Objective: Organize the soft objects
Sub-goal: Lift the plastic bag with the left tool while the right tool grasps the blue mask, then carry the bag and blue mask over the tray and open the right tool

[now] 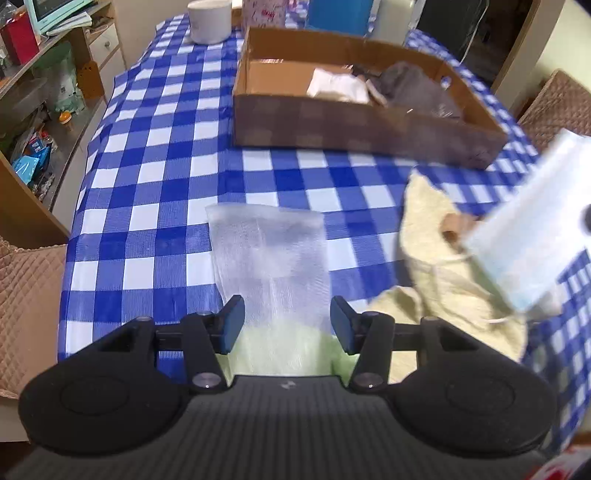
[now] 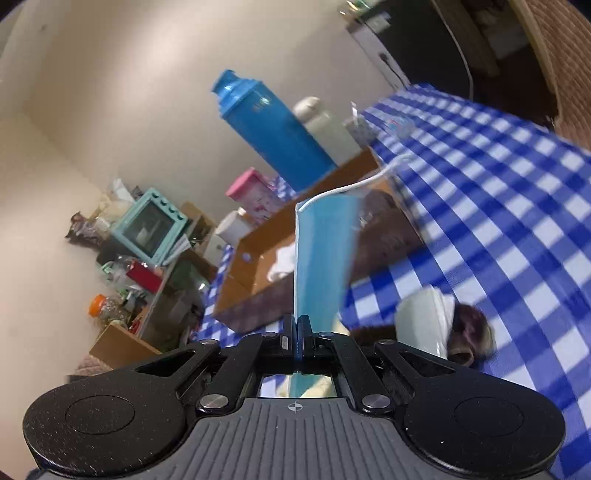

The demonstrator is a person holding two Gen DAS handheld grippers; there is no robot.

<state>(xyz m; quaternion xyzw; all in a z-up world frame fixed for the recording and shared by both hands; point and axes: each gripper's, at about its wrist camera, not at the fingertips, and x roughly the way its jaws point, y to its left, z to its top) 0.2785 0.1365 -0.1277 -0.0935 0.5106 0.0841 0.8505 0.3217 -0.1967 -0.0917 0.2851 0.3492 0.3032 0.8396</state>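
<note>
My left gripper [image 1: 287, 323] is open and points down at a see-through white mesh pouch [image 1: 269, 254] lying flat on the blue checked tablecloth [image 1: 155, 155]. The pouch's near end lies between the fingers, and the pads do not press on it. My right gripper [image 2: 298, 332] is shut on the edge of a light blue face mask [image 2: 321, 251], held up above the table. The mask [image 1: 532, 229] shows blurred at the right in the left wrist view. A cardboard box [image 1: 369, 129] holds a white cloth [image 1: 338, 86] and a grey cloth [image 1: 413, 88].
A cream fleecy cloth [image 1: 436, 266] lies right of the pouch. A white and brown soft item [image 2: 443, 325] sits by the right gripper. A blue bottle [image 2: 273, 136], a white jar [image 1: 208, 20] and a pink container [image 2: 255, 194] stand behind the box. Cluttered shelves [image 1: 44, 92] are at the left.
</note>
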